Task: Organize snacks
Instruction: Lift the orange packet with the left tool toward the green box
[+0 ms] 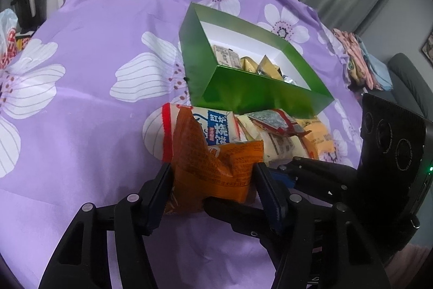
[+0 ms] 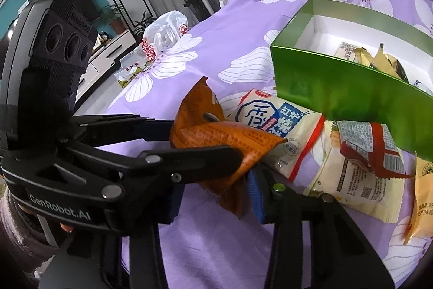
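orange crinkled foil snack packet (image 1: 216,167) sits pinched between your left claw (image 1: 213,182) fingers, pads pressing both sides so the wrapper buckles. your right claw (image 2: 216,194) comes in from the other side and has narrowed on the same packet (image 2: 230,151); its blue pads (image 2: 254,194) flank the lower corner and appear to touch it. in the left wrist view the right claw (image 1: 292,172) shows just behind the packet, crossing under your left fingers. neither claw is fully closed, the packet fills both gaps.

the packet is at the near edge of the snack pile on the purple flowered cloth (image 1: 89,104) covering the surface. just behind it lies a cream packet with blue label and red edge (image 1: 200,129), touching it. right of that: a pale yellow packet (image 2: 351,188) with a small red-and-white packet (image 2: 379,151) on top, then an orange-yellow packet (image 2: 422,199) at the frame edge.

the open green cardboard box with white interior (image 1: 259,96) stands just behind the pile, near wall touching it. inside: a printed cream packet (image 1: 226,56) and several gold-wrapped pieces (image 1: 259,67).

white plastic bag with red print (image 2: 159,42) lies well apart on the cloth's far left edge.
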{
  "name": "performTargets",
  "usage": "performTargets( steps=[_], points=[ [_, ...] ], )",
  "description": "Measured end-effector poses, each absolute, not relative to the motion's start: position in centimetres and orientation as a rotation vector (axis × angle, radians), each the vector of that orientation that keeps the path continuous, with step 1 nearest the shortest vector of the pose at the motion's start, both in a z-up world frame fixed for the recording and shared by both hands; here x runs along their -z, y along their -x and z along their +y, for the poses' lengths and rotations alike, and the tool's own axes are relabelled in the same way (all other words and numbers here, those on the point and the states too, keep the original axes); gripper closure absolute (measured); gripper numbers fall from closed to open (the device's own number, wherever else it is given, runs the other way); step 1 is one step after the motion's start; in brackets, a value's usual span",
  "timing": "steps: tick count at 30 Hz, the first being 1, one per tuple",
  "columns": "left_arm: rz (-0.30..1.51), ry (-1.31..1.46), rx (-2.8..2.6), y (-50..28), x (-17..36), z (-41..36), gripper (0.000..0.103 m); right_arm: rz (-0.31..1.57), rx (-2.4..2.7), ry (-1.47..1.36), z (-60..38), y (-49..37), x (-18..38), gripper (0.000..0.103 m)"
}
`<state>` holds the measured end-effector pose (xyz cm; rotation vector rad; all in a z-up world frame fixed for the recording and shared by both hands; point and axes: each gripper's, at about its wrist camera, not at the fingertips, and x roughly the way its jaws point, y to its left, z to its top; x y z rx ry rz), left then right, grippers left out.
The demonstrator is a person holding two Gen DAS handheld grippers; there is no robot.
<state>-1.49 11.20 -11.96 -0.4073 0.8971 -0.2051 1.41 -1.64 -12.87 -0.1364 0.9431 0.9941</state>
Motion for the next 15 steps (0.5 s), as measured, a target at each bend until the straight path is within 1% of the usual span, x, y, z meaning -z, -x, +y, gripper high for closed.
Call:
performTargets(
  steps=[15],
  points=[
    [0.861,0.282,0.226,3.4,7.7,6.5,0.042,0.848,-1.012,0.122,-5.6,1.0,9.6,0.062]
  ],
)
